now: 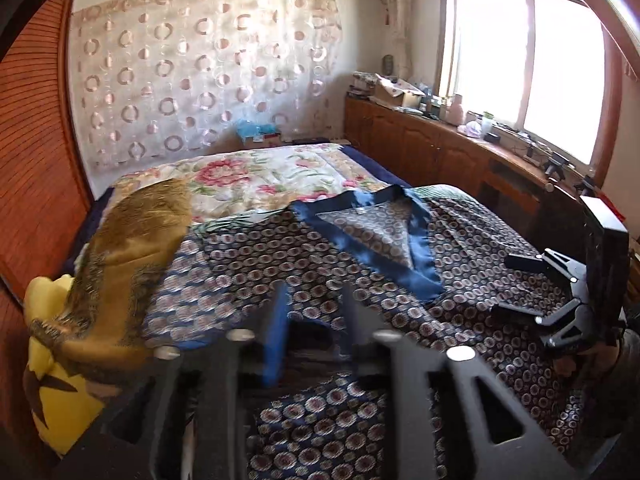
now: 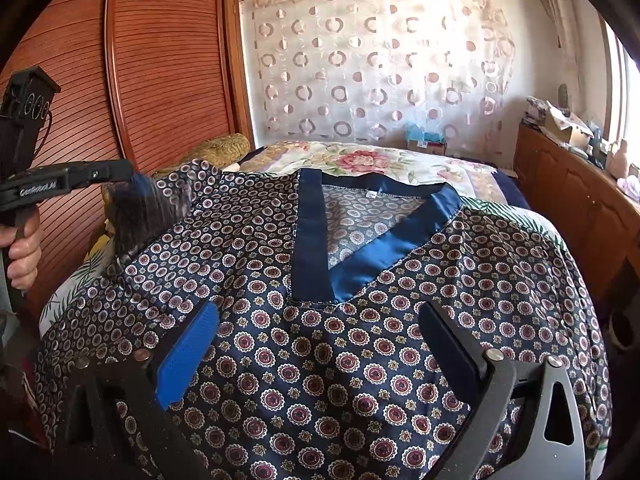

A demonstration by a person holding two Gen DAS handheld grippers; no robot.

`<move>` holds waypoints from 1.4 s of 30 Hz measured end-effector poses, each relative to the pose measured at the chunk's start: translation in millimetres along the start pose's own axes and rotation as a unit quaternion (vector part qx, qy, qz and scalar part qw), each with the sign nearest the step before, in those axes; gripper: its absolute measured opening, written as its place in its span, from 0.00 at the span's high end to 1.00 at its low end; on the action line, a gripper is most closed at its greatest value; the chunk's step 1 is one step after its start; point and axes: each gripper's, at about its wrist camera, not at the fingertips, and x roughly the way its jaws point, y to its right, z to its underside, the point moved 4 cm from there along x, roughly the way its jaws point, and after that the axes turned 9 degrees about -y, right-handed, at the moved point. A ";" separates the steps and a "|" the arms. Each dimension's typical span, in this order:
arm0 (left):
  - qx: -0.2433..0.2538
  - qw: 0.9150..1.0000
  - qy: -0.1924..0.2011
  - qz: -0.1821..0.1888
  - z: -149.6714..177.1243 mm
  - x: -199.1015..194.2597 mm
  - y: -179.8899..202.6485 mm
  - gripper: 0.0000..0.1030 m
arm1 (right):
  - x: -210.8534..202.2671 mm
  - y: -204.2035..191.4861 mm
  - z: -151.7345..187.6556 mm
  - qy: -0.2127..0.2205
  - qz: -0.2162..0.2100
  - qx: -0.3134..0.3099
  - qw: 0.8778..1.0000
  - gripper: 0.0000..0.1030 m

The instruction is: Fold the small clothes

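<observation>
A navy shirt [image 1: 360, 248] [image 2: 320, 360] printed with small medallions lies front up on the bed, its blue satin V-neck band [image 2: 312, 240] towards the far side. My right gripper [image 2: 320, 344] [image 1: 516, 286] hovers just over the chest below the neckline, open wide, with only flat cloth under it. My left gripper [image 1: 314, 320] [image 2: 148, 208] is blurred above the shirt's left sleeve; its fingers stand apart and I see no cloth pinched between them. The sleeve cloth [image 2: 188, 184] is bunched up beside it.
A floral quilt [image 1: 248, 176] covers the far half of the bed. A brown furry cushion [image 1: 132, 248] and a yellow pillow [image 1: 52, 360] lie at the left edge. Wooden cabinets [image 1: 420, 148] with clutter run under the window. A hand [image 2: 24, 248] holds the left gripper's grip.
</observation>
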 end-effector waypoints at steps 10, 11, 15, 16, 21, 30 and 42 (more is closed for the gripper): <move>-0.034 0.996 0.030 -0.072 30.0 -30.0 -33.1 0.26 | 14.1 -39.9 -44.5 0.041 -0.040 -0.068 0.996 0.26; -0.041 0.996 0.030 -0.077 32.6 -32.2 -37.3 0.26 | 18.7 -44.6 -49.6 0.044 -0.042 -0.081 0.995 0.27; -0.065 0.994 0.031 -0.083 47.0 -38.6 -52.1 0.26 | 46.6 -73.8 -70.3 0.036 -0.065 -0.130 0.989 0.27; -0.070 0.994 0.030 -0.085 49.2 -38.7 -54.3 0.26 | 56.0 -81.7 -74.5 0.029 -0.074 -0.142 0.987 0.27; -0.082 0.992 0.024 -0.092 60.2 -37.9 -65.1 0.26 | 102.7 -118.6 -83.7 -0.010 -0.111 -0.204 0.973 0.36; -0.091 0.992 0.012 -0.091 72.9 -28.8 -68.7 0.26 | 173.5 -152.8 -95.4 -0.117 -0.151 -0.241 0.952 0.51; -0.096 0.992 0.005 -0.083 82.2 -23.1 -66.9 0.26 | 186.5 -127.8 -109.9 -0.107 -0.108 -0.177 0.972 0.93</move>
